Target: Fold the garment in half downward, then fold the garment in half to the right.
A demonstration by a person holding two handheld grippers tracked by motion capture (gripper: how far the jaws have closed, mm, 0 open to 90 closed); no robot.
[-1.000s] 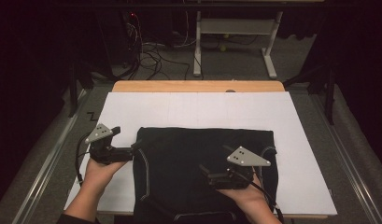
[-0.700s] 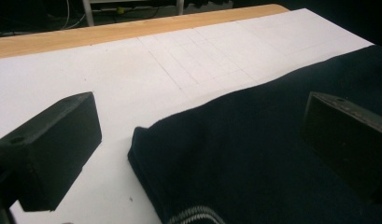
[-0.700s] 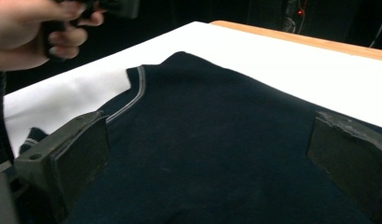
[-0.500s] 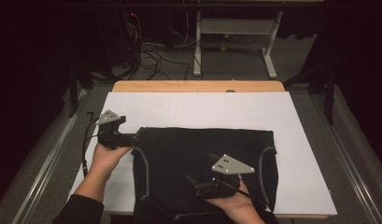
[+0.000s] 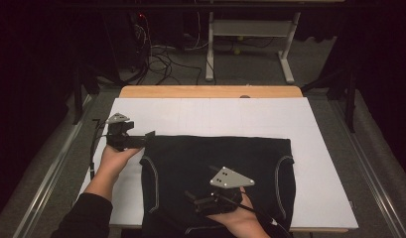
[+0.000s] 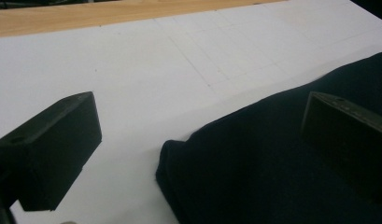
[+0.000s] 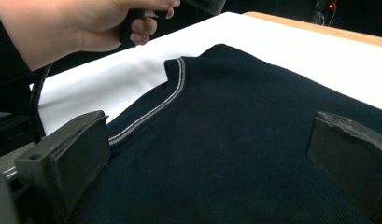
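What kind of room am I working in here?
Probably a lab recording station: a white-topped wooden table ringed by black curtains, loose cables on the grey floor, and a dark garment laid out.

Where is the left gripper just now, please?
In the high view, the left gripper sits at the left of the white table, jaws open at the far-left corner of the dark garment.

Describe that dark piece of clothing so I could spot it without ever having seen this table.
Find the white board covering the wooden table. On its near half lies a dark navy garment, spread flat. Pale stitched trim curving along its left and right edges sets it apart; everything else on the board is bare white or a hand-held black tool.
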